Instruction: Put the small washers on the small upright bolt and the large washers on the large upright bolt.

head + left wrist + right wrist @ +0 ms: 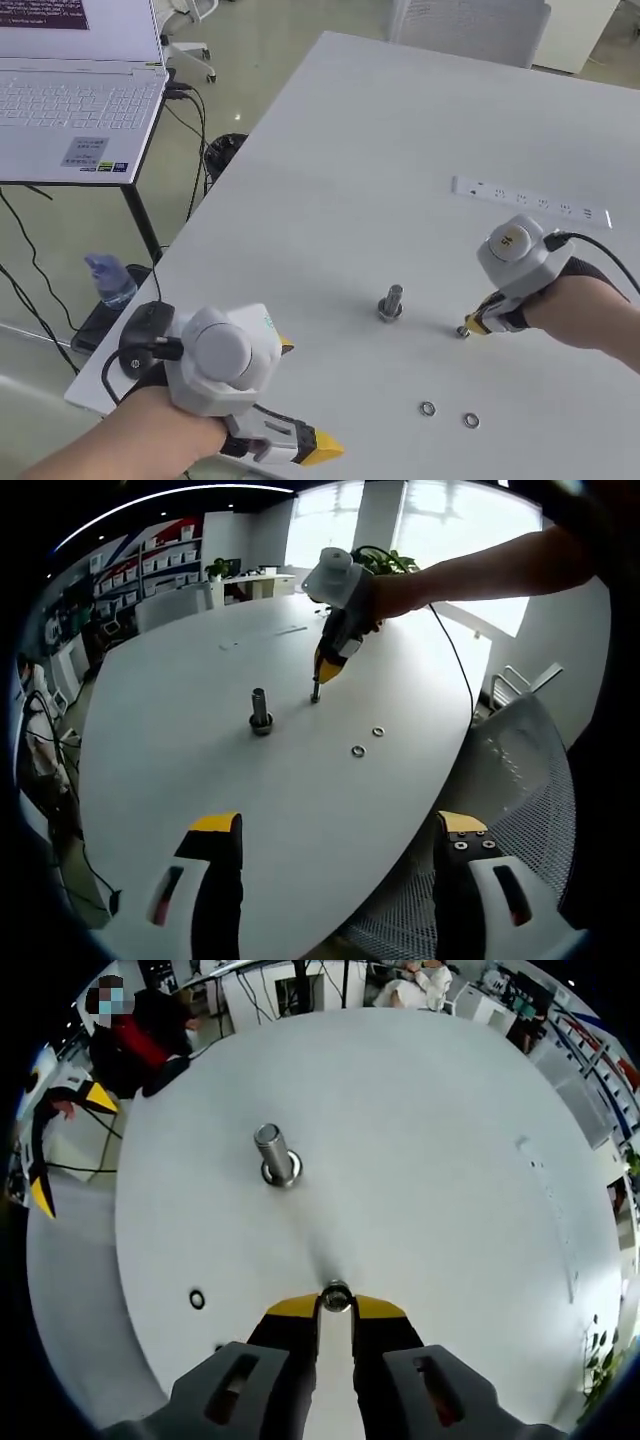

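Note:
The large upright bolt (391, 303) (261, 712) (277, 1156) stands mid-table on the white table (350, 180). To its right is the small upright bolt (463, 331) (314, 693), with my right gripper (472, 326) (322, 677) (335, 1306) at its top. The jaws are shut on a small round metal piece (335, 1297), which looks like a small washer; I cannot tell it apart from the bolt's tip. Two loose washers (427, 408) (471, 420) (357, 750) (378, 731) lie nearer me. My left gripper (320, 450) (338, 825) hovers open and holding nothing at the table's near left edge.
A white power strip (530, 200) lies on the far right of the table. A laptop (80, 90) sits on a side stand to the left, with cables and a spray bottle (110, 280) on the floor below. A mesh chair (520, 780) stands beside the table.

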Demonstrator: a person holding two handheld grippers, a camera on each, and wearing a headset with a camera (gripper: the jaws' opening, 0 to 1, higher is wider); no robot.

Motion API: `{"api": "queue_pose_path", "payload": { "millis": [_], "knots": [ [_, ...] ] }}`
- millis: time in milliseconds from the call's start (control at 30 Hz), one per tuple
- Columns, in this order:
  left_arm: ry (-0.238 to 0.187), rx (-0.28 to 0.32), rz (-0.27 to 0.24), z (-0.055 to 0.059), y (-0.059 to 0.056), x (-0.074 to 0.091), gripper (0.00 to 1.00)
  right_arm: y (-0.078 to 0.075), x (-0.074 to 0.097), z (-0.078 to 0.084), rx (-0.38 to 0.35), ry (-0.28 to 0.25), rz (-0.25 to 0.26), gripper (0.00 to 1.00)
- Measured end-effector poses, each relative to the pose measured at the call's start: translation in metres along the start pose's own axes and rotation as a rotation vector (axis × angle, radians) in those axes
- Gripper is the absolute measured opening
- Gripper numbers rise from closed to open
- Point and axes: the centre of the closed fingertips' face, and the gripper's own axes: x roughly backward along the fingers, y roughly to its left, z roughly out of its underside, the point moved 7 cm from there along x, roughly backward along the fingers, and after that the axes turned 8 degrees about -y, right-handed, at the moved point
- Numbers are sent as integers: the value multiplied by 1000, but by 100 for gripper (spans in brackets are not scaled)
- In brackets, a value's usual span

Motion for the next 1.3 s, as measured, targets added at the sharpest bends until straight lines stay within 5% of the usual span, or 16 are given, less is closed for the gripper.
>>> {"api": "queue_pose_path", "payload": {
  "millis": [833,1300],
  "knots": [
    [1,11,4,-2,5,-3,77,1,-20,7,17,28,-12,12],
    [16,24,-1,7,6,2,77,2,-29,11,22,41,-14,12]
  ]
}}
